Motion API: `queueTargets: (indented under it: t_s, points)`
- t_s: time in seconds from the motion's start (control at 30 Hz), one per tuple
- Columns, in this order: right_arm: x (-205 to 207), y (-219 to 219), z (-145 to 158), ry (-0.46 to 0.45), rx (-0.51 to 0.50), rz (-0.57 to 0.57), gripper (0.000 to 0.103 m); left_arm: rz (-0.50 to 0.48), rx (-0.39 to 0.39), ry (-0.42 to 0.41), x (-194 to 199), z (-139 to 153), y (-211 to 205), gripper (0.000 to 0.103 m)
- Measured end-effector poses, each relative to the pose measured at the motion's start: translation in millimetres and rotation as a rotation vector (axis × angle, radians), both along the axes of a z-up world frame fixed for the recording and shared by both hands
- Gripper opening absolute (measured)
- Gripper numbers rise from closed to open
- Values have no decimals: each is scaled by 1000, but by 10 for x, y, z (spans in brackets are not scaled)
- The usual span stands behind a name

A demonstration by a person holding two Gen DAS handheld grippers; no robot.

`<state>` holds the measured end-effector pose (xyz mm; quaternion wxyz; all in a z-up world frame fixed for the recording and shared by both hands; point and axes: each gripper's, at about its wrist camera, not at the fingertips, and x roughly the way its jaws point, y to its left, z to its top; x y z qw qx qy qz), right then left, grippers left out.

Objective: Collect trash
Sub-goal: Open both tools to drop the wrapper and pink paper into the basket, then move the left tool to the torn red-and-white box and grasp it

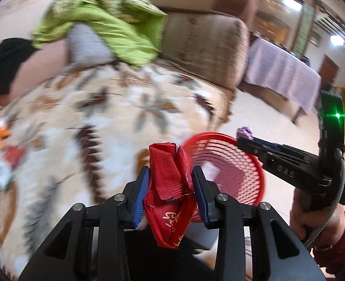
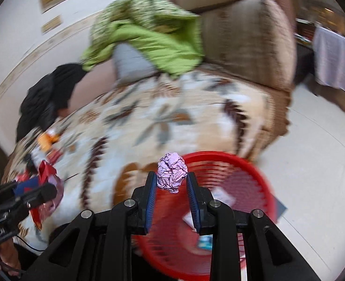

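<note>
While the left wrist view is smeared by motion, its near field is sharp enough: the left gripper (image 1: 170, 187) has its jaws clenched on a crumpled red wrapper (image 1: 170, 189), which stands roughly upright between the blue pads, its long axis running along the fingers and its lower tail hanging below them. Just beyond and to the right of those jaws lies the red basket (image 1: 231, 171), sitting on the pale floor at the edge of the floral bedspread (image 1: 90, 121). At the right of this view the right gripper (image 1: 245, 138), held in a hand (image 1: 313, 217), reaches across above the basket's far rim with a small purple wad at its tip. More litter lies blurred at the far left of the bedspread.

From the right wrist view, the right gripper (image 2: 171, 178) is clamped on a ball of crumpled purple paper (image 2: 172, 175), held near the tips of the jaws. The red basket (image 2: 242, 175) opens directly ahead and below, with a few scraps already inside, so the paper hangs over its near rim. The left gripper (image 2: 31, 192) shows at the lower left, with the red wrapper over the bedspread, short of the basket.

By this reading the right hand is the nearer: a release looks likely to land inside, while the left has yet to travel rightward over the rim.
</note>
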<state>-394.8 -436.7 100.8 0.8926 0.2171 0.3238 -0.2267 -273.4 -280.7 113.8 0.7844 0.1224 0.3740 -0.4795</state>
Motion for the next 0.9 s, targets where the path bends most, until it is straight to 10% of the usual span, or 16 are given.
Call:
queueTargets:
  t_s: [0.33, 0.9]
  points:
    - [-203, -379, -121, 30, 41, -71, 60, -83, 33, 85, -7, -251, -641, 67]
    - [1006, 967, 355, -77, -100, 296, 61, 452, 24, -202, 545, 187, 1240, 71]
